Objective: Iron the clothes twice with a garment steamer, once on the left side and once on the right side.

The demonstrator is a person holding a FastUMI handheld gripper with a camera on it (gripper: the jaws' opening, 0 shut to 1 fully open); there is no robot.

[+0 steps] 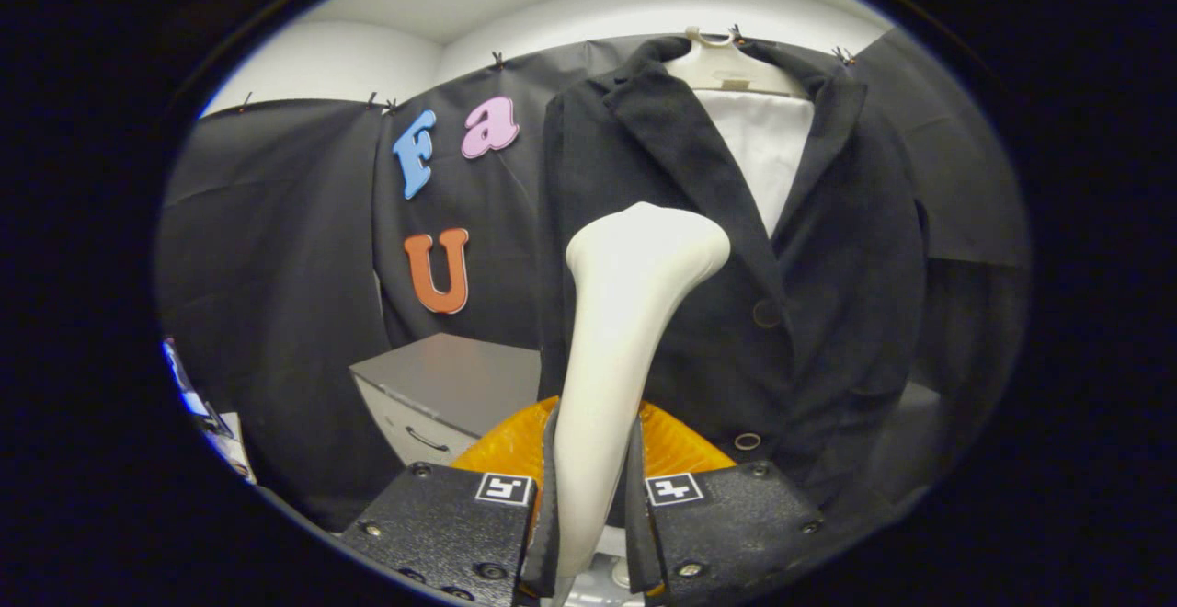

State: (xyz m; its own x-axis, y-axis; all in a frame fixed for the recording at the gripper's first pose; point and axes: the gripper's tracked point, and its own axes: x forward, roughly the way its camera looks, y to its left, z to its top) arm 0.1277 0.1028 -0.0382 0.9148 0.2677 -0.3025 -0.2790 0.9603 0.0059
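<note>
My gripper (593, 487) is shut on the white handle of a garment steamer (625, 313), both fingers pressing its sides. The steamer stands upright between the fingers, its broad head at the top facing the clothes. Beyond it hangs a dark jacket (828, 248) over a white shirt (768, 152) on a pale hanger (726, 60). The steamer head sits in front of the jacket's left front panel, below the lapel; I cannot tell whether it touches the cloth. Two buttons show on the jacket's front, to the right of the steamer.
An orange rounded object (676, 446) sits just behind the fingers, low beneath the jacket. A grey cabinet (451, 391) with a drawer handle stands to the left of the jacket, against the black cloth wall.
</note>
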